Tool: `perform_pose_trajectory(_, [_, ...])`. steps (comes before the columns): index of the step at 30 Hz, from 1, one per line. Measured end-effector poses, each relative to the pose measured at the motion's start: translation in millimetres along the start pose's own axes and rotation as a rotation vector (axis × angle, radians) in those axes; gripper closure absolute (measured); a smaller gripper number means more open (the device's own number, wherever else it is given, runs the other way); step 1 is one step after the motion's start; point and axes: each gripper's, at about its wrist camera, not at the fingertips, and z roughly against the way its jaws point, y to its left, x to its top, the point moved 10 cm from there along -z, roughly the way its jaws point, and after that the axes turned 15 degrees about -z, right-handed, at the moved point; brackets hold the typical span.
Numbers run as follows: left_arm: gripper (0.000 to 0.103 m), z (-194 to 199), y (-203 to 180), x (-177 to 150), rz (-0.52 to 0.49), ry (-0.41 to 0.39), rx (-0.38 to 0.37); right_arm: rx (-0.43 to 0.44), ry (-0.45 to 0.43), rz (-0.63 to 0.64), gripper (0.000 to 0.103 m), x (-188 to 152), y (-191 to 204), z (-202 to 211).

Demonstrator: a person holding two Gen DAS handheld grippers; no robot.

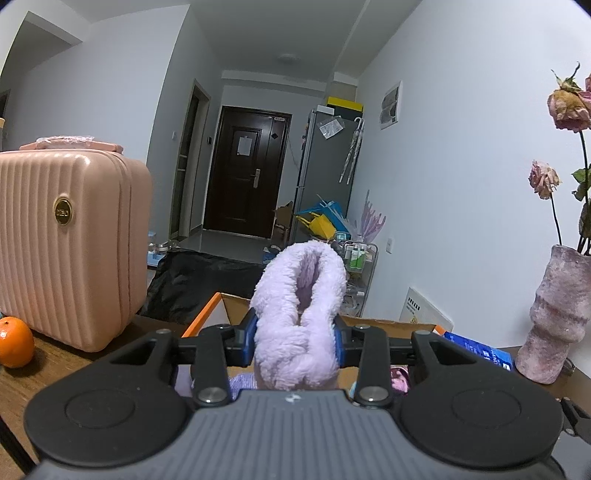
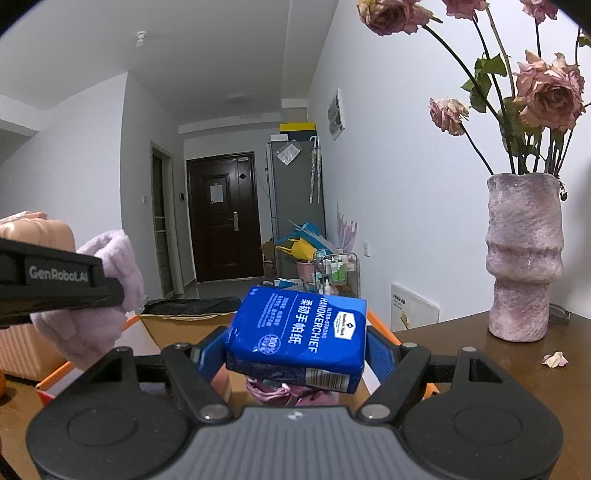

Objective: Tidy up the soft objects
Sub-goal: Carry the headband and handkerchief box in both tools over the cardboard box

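Holding a lilac towel [image 1: 299, 314], the left gripper [image 1: 295, 332] has its jaws pinched narrow on it; the right gripper [image 2: 295, 350] clamps a tissue pack [image 2: 299, 336] between wide jaws. Both loads hang above the open box [image 2: 184, 319] just below the jaws. Judged step: depositing. Next move calls for lowering and releasing inside. Beyond: wooden table [image 2: 461, 354], vase [image 2: 524, 258], pink case [image 1: 70, 240], orange [image 1: 14, 341], hallway door [image 1: 247, 173].

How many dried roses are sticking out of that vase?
5 roses show in the vase: top left, top middle, top right, low left, large right. Others may be cut off.
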Motion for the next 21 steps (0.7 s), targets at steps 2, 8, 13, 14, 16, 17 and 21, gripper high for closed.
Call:
perform_pose_trajectory(2, [0.066,-1.6,-0.5,0.5,-0.004,-0.002,0.003,-0.004,-0.001,-0.002,0.027,1.0,-0.5,-4.3])
perform_pose_trajectory(8, [0.067,-9.8,-2.8,-0.2,-0.015,0.006,0.004,-0.015,-0.005,-0.004,0.027,0.9,0.7,-13.2])
perform_pose_trajectory(13, [0.067,-17.7,0.3,-0.4,-0.01,0.011,0.02,-0.024,-0.006,-0.003,0.027,2.3,0.7,-22.8])
perform_pose_trajectory(14, [0.068,-19.4,1.0,-0.2,-0.007,0.014,0.023,-0.025,-0.006,-0.004,0.027,2.8,0.5,-24.6])
perform_pose_trajectory(16, [0.068,-23.2,3.6,-1.3,0.004,0.024,0.029,-0.028,-0.009,-0.004,0.027,3.2,1.1,-28.1])
perform_pose_trajectory(17, [0.068,-24.7,3.0,-1.5,0.008,0.029,0.031,-0.029,-0.01,-0.003,0.027,3.7,1.6,-30.0])
perform_pose_trajectory(21, [0.068,-32.5,4.8,-4.4,0.014,0.048,0.042,-0.03,-0.012,0.005,0.027,4.2,3.9,-37.1])
